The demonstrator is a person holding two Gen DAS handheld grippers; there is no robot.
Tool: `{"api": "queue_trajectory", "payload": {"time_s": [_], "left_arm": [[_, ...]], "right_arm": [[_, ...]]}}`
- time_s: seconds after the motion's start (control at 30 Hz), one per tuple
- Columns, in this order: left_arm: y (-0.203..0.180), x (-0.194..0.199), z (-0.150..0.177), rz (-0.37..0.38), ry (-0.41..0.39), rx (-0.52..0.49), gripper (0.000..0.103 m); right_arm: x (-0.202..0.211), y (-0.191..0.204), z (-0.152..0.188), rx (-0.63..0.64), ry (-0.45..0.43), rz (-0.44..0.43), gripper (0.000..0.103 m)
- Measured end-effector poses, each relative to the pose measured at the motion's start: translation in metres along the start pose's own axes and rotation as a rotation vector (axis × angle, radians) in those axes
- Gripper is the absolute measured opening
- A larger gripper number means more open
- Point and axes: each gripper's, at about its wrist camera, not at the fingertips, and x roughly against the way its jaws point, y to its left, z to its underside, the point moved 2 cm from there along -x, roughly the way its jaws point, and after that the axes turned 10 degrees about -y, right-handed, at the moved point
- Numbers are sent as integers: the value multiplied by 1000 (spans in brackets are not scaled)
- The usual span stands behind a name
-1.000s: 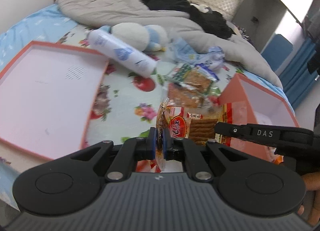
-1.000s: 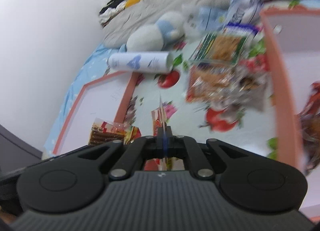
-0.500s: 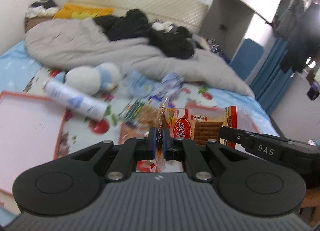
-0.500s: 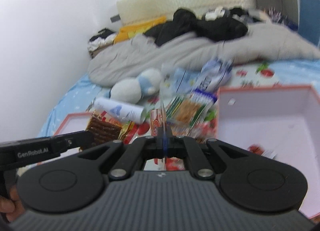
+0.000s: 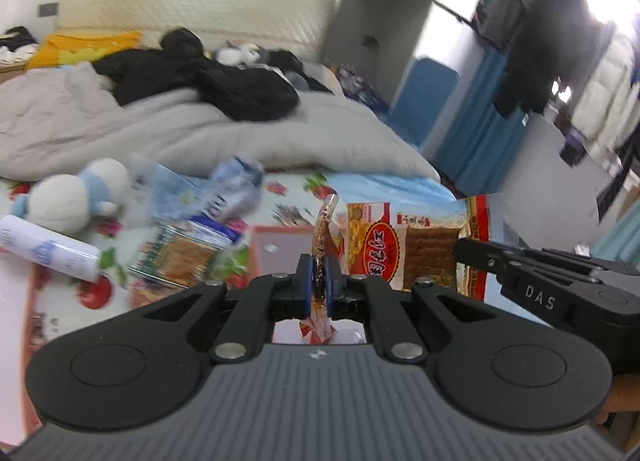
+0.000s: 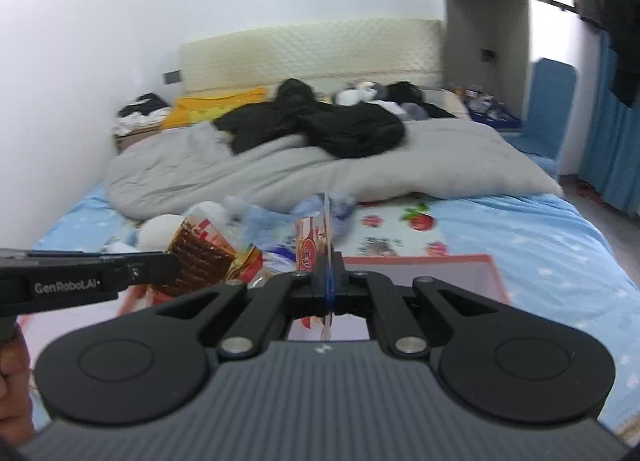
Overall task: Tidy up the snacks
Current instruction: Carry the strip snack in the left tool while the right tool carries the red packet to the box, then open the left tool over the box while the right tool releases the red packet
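My left gripper (image 5: 319,273) is shut on a red-and-yellow biscuit packet (image 5: 322,237), seen edge-on in the left wrist view. The right wrist view shows that same packet (image 6: 200,257) face-on, with brown biscuits inside, at the tip of the left gripper (image 6: 168,265). My right gripper (image 6: 328,281) is shut on a second packet of the same kind (image 6: 316,241), whose printed face (image 5: 408,245) appears in the left wrist view beside the right gripper (image 5: 460,249). Both packets hang in the air above the orange-rimmed box (image 6: 440,259).
On the flowered sheet lie a green-and-blue cracker packet (image 5: 188,253), a crumpled blue-white bag (image 5: 224,189), a plush toy (image 5: 68,197) and a white bottle (image 5: 44,249). A grey duvet (image 6: 280,169) with black clothes (image 6: 340,125) fills the far bed. A hand (image 6: 12,373) is at lower left.
Both grippers have risen with their packets, from low over the sheet to above the box. The views have tilted up, so more of the room shows.
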Motion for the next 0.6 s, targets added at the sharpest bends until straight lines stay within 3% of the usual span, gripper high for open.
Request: {"api": "queue_trajectory", "payload": {"time_s": [0.37,0.6], "left_arm": [[-39,-111,76,21,240,-72,8],[-30,-139,102,0,312,-68,8]], "right_arm": [[-37,-78,81,-35,136,137,3],[-50,-89,123,-42,193,155,4]]}}
